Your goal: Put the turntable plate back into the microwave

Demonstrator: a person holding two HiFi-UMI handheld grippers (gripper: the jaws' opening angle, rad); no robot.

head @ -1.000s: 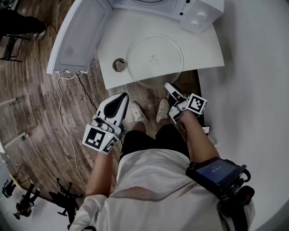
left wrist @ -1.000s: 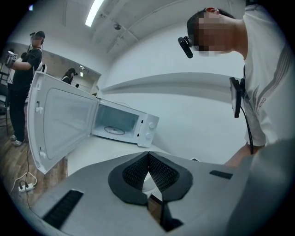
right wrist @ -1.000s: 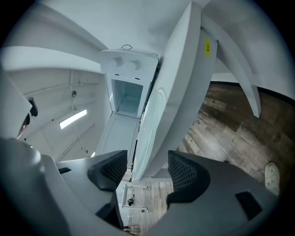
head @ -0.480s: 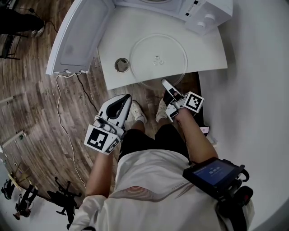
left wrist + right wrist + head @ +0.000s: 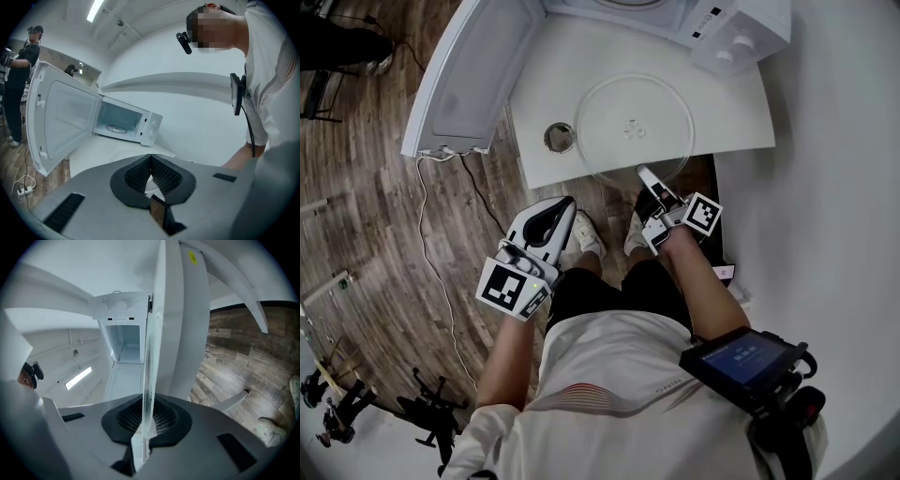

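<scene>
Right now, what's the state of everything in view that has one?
Microwave door: swung wide open.
Plate: flat on the table, outside the microwave, near rim overhanging the table edge.
Right gripper: jaws closing, with the plate's near rim between them.
Left gripper: jaws together, empty, held short of the table.

The microwave (image 5: pixel 727 33) stands at the far edge of the table (image 5: pixel 736 117) with its cavity (image 5: pixel 117 123) open to the near side. A strip of bare tabletop between it and the glass plate (image 5: pixel 635 127) leaves a straight way in. The door (image 5: pixel 464 75) swings out left past the table edge and walls off that side. A small ring (image 5: pixel 560 137) lies just left of the plate. On the right, a white wall (image 5: pixel 834 187) runs close beside the table
</scene>
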